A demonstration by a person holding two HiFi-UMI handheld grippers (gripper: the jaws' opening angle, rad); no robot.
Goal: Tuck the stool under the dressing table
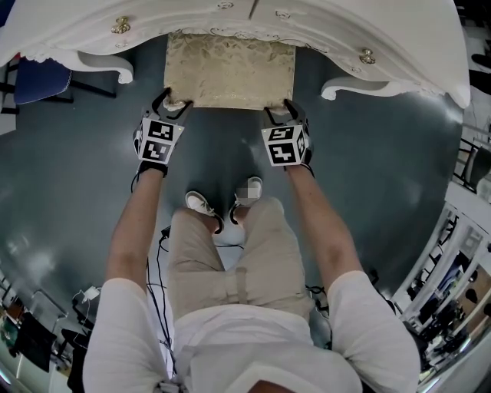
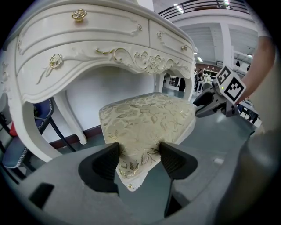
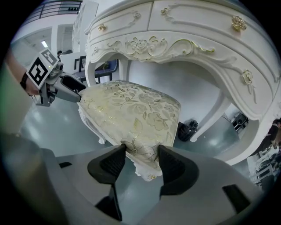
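Note:
The stool (image 1: 230, 69) has a cream-and-gold floral seat and stands partly under the white dressing table (image 1: 230, 19), its near edge sticking out toward me. My left gripper (image 1: 172, 105) is shut on the stool's near left corner (image 2: 131, 163), its pads pressing the cushion. At the near right corner (image 3: 142, 154) my right gripper (image 1: 282, 112) is shut on the seat in the same way. In the left gripper view the right gripper (image 2: 221, 94) shows beyond the seat. The left gripper (image 3: 50, 81) appears at the seat's far side in the right gripper view.
The dressing table's curved white legs (image 1: 107, 65) (image 1: 360, 88) flank the stool on both sides. A blue chair (image 1: 38, 80) stands at the far left. My feet in white shoes (image 1: 203, 206) are on the grey floor just behind the stool. Shelving and clutter line the right edge (image 1: 460, 276).

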